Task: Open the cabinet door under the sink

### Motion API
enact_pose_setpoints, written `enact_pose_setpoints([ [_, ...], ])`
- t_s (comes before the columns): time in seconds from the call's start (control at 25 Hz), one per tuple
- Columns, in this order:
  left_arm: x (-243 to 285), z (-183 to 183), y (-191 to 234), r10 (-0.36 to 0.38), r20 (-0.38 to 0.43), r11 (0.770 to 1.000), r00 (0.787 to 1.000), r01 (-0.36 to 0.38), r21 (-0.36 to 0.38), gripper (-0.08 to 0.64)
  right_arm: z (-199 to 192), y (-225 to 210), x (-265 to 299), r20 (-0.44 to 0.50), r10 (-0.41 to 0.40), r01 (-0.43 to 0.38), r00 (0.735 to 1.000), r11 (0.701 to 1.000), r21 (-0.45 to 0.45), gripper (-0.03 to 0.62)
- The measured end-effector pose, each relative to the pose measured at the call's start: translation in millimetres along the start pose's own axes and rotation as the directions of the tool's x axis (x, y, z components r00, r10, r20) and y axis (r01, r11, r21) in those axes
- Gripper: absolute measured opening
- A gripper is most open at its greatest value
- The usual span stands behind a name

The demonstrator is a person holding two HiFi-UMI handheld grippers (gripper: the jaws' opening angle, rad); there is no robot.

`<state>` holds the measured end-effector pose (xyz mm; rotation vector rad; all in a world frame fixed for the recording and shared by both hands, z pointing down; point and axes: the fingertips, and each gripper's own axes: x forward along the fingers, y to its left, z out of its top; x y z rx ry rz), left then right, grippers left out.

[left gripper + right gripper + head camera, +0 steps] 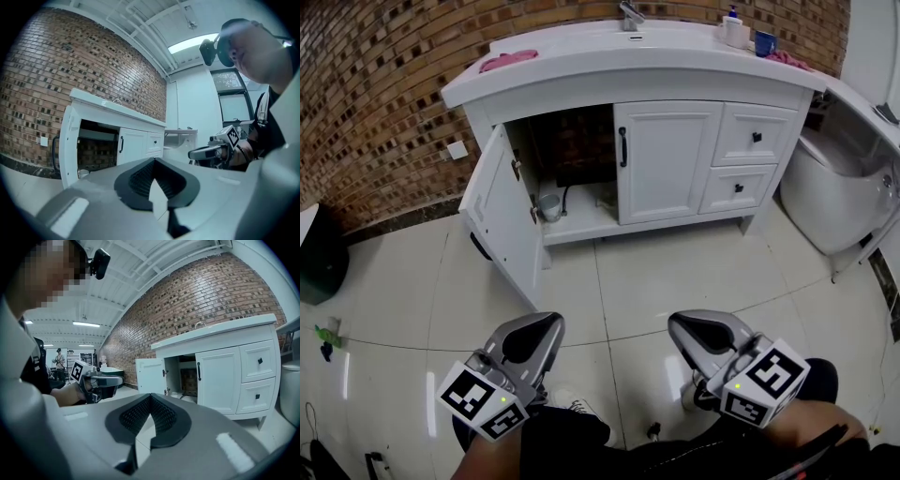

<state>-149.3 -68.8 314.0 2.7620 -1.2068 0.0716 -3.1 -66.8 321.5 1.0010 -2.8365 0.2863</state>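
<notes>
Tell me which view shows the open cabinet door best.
The head view: the door shows whole from above, swung wide to the left, with both hinges visible. The left gripper view shows it nearly edge-on. The right gripper view shows only its inner face, small and distant.

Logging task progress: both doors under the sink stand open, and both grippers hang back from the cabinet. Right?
Not quite. Only the left door stands open; the right door is shut, as the head view shows. The left gripper and right gripper do hang back from the cabinet.
</notes>
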Motion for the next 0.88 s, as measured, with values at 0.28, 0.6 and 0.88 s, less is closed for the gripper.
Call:
enact_pose_setpoints([
  [0.28,0.5,-3.3,2.3,0.015,-0.006,1.0,1.0,-0.015,0.005,0.005,-3.5,-0.6,0.4,-0.008,-0.005,0.005,1.0,1.0,0.006,0.008],
  [0.6,4.7,-6.6,4.3,0.025,-0.014,1.0,1.0,-0.025,-0.001,0.005,-1.1,-1.1,-1.9,-0.005,-0.004,0.004,1.0,1.0,0.004,0.007],
  [0.88,4.0,-6.4,7.7,0.038,-0.014,0.999,0.999,-0.038,-0.001,0.005,-1.7,-1.2,-1.8,-0.011,-0.001,0.001,1.0,1.0,0.004,0.008],
])
